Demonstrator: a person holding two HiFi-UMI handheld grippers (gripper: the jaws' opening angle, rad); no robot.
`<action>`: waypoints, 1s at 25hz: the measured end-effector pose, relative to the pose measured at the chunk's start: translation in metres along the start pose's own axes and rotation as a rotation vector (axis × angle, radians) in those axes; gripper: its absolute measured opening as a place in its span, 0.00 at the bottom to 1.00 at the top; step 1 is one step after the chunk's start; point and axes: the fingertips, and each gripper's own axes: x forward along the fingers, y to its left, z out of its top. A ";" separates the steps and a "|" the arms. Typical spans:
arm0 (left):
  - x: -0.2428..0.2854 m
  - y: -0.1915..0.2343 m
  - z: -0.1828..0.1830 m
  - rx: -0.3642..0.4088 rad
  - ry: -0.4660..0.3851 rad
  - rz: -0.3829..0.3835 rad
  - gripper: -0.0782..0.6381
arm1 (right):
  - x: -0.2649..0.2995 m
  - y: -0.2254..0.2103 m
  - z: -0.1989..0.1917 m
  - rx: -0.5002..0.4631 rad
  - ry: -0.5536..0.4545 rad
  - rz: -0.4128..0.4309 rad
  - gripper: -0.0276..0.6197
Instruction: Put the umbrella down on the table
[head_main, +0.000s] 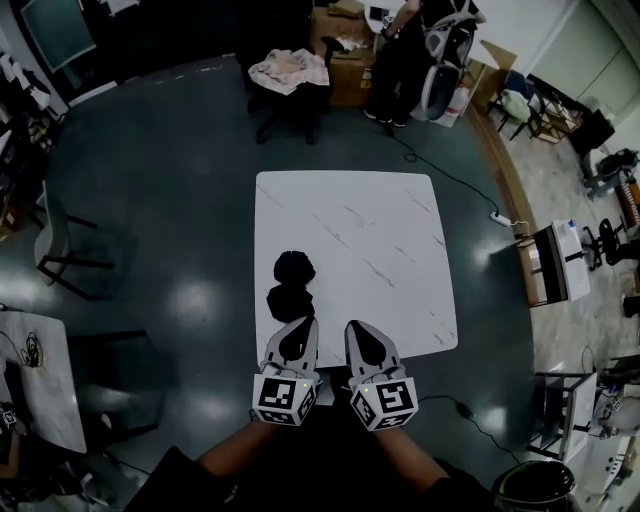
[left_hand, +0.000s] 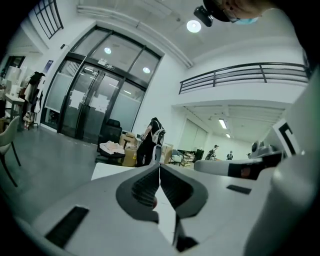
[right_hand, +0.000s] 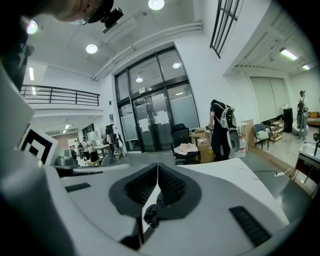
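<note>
Lying on the white marble-patterned square tabletop (head_main: 390, 230), near its near-left edge, the black folded fabric umbrella (head_main: 291, 285) is held by neither tool. The left tool (head_main: 305, 323) and right tool (head_main: 356, 326) hover side by side over that edge, each with its jaws pressed together.

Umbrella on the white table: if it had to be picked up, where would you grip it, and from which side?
Probably at the narrow waist between the two dark bulges of the umbrella, coming down from above with the jaws across it. It lies flat on the table near the front left edge, so the left gripper is nearest. No handle shows.
</note>
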 end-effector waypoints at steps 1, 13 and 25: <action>-0.003 -0.005 0.002 0.006 -0.014 -0.004 0.13 | -0.005 0.001 0.000 -0.007 -0.006 -0.001 0.07; -0.025 -0.081 0.031 0.177 -0.132 0.013 0.13 | -0.052 -0.005 0.031 -0.126 -0.103 0.004 0.07; -0.030 -0.091 0.041 0.234 -0.161 -0.002 0.13 | -0.062 0.008 0.044 -0.155 -0.166 -0.004 0.07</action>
